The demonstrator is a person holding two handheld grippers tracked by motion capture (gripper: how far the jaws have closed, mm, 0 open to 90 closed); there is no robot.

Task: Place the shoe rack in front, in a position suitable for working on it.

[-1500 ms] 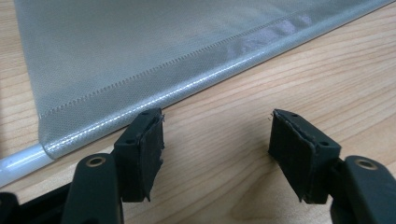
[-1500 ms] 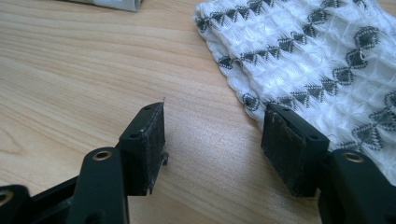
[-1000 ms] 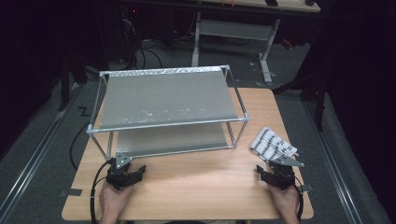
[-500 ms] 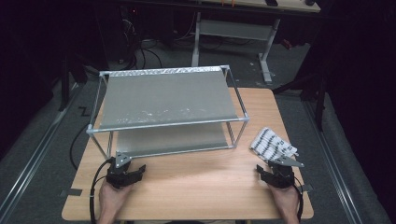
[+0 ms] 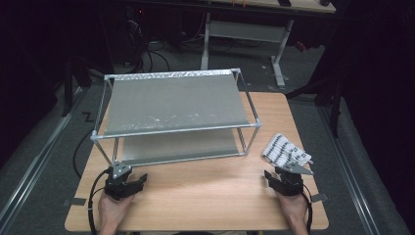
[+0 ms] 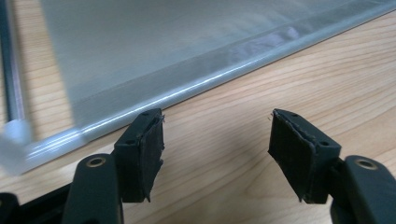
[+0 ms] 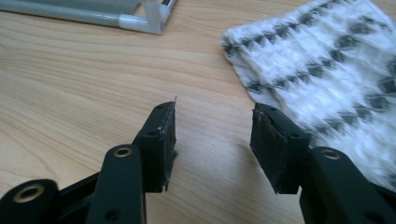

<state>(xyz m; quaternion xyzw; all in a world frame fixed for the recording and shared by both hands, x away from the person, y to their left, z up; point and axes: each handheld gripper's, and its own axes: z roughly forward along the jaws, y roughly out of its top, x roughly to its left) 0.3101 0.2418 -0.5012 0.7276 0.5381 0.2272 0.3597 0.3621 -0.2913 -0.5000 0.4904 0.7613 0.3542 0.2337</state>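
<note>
A folded white cloth with a black pattern lies on the wooden table near its right edge. My right gripper rests just in front of it, open, with nothing between its jaws; in the right gripper view the cloth lies ahead and to the right of the fingertips. My left gripper rests open near the table's front left, just before the lower shelf of a two-tier metal rack. In the left gripper view the rack's shelf edge runs just beyond the jaws.
The rack takes up the back and middle of the table, its grey shelves bare. Bare wood stretches between the two grippers. A grey desk frame and cables stand on the dark floor behind the table.
</note>
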